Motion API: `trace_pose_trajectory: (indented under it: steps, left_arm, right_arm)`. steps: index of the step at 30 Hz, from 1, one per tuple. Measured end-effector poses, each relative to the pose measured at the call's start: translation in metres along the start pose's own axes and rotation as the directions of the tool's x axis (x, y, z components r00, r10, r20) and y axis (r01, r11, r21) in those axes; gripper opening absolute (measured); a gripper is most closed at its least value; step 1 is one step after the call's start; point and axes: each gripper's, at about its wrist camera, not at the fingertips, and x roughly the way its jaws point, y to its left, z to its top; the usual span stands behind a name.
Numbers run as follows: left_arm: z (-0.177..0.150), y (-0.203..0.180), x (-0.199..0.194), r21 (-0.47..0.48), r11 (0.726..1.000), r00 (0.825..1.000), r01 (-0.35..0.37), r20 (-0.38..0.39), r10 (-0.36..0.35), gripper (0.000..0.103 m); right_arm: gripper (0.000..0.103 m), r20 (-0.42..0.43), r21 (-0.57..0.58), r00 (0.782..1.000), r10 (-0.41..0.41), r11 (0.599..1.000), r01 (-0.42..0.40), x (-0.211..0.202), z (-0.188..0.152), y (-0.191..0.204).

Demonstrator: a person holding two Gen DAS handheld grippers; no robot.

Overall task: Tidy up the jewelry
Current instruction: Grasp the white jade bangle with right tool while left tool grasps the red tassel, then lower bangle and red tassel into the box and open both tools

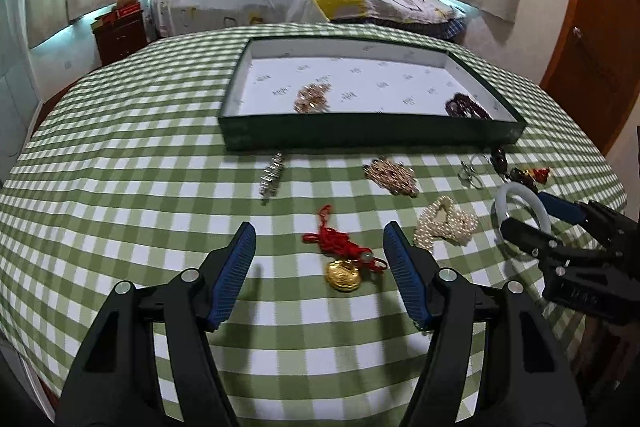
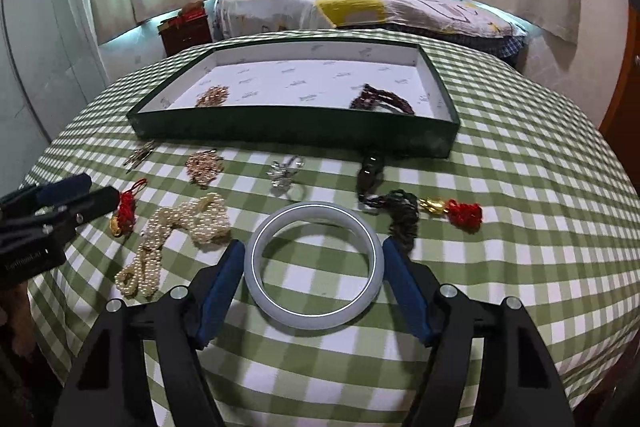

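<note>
Jewelry spread over the checked tabletop (image 1: 120, 187), two pieces inside one green tray (image 2: 280, 131), one pale bangle (image 2: 316, 267) between the right gripper (image 2: 314, 267) fingers, contact unclear, left gripper (image 1: 320, 259) spread around one red-corded gold charm (image 1: 342, 267), one pearl piece (image 1: 444, 223) beside it.

No legible text from my two cameras. Tray (image 2: 296, 131) liner carries a small repeated printed mark — too small to read. White lettering on my left gripper's (image 2: 100, 197) body — blurred.
</note>
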Motion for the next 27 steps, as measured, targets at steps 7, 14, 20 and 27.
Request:
trace_pose_trajectory:
  steps: [7,14,20,27]
  left_arm:
    - [-0.004,-0.004,0.015,0.008,0.999,0.997,0.032,-0.066,-0.031,0.033]
    - [-0.006,-0.001,0.013,0.005,0.998,0.996,0.062,-0.068,-0.061,0.019]
    - [-0.005,-0.002,0.01,0.01,0.998,0.996,0.068,-0.057,-0.067,0.011]
    - [-0.003,0.0,0.006,0.009,0.998,0.997,0.068,-0.037,-0.068,0.011]
  right_arm:
    - [0.069,-0.006,0.02,1.0,0.015,1.0,-0.015,0.003,0.0,-0.004]
    - [0.069,-0.004,0.027,1.0,0.021,0.999,-0.021,0.003,-0.002,-0.005]
    - [0.069,0.003,0.027,1.0,0.022,0.999,-0.022,0.002,-0.001,-0.005]
    - [0.069,0.011,0.025,1.0,0.02,0.999,-0.02,-0.001,0.0,-0.005]
